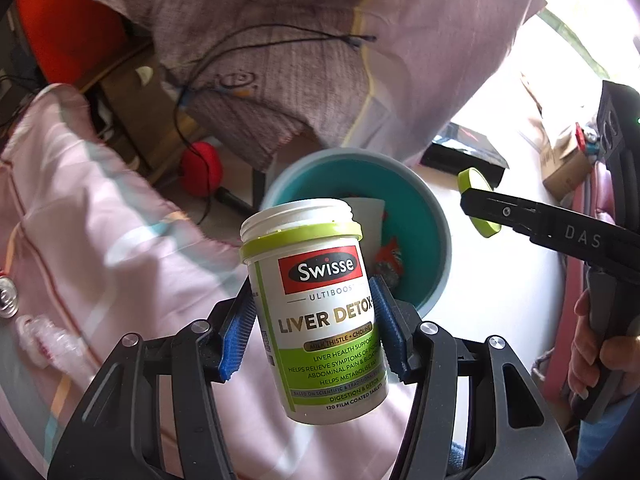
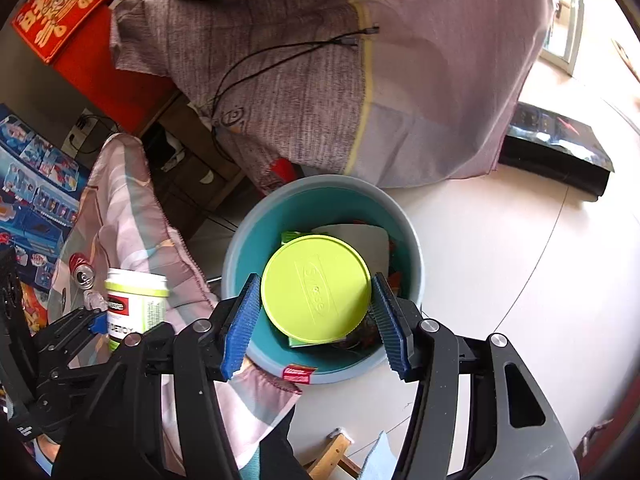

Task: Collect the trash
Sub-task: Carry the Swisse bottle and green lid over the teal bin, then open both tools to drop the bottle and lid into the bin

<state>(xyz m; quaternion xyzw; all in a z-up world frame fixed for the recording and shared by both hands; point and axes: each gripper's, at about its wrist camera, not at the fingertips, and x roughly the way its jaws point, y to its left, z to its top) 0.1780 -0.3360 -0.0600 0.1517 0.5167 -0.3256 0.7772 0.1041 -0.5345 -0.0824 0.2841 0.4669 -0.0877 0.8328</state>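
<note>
The white supplement bottle (image 1: 320, 312), lid off and mouth up, tilts slightly between the 2 blue pads of the left gripper (image 1: 316, 332), which presses on both its sides and holds it clear of any surface. The label reads Swisse Liver Detox; a green ring sits under the threaded neck. The bottle hangs at the near left edge of the teal bin (image 1: 436, 240), above pink striped bedding (image 1: 100, 216).

The green lid (image 2: 316, 294) is clamped flat-face-up between the pads of the right gripper (image 2: 316, 316), directly over the opening of the bin (image 2: 240, 256). In the left wrist view the same lid (image 1: 478, 200) shows edge-on at the tip of the right tool, right of the bin, with a hand (image 1: 592, 356) on the tool's handle at the far right.

Inside the bin: white paper (image 2: 376, 244), a green carton partly under the lid, and red wrappers; further contents are hidden by the lid.

Around the bin: a grey-mauve cloth (image 2: 320, 92) drapes on the far side, its lower hem close over the far rim, with 2 black cables (image 2: 280, 52) lying across it. The pink bedding crowds the bin's left and near-left rim. A drink can (image 2: 82, 274) and a clear crumpled plastic bottle (image 1: 52, 340) lie on the bedding, left of the held bottle. A black box (image 2: 560, 148) sits on the white floor (image 2: 520, 260), far right. A red box (image 2: 64, 4) stands far left.
</note>
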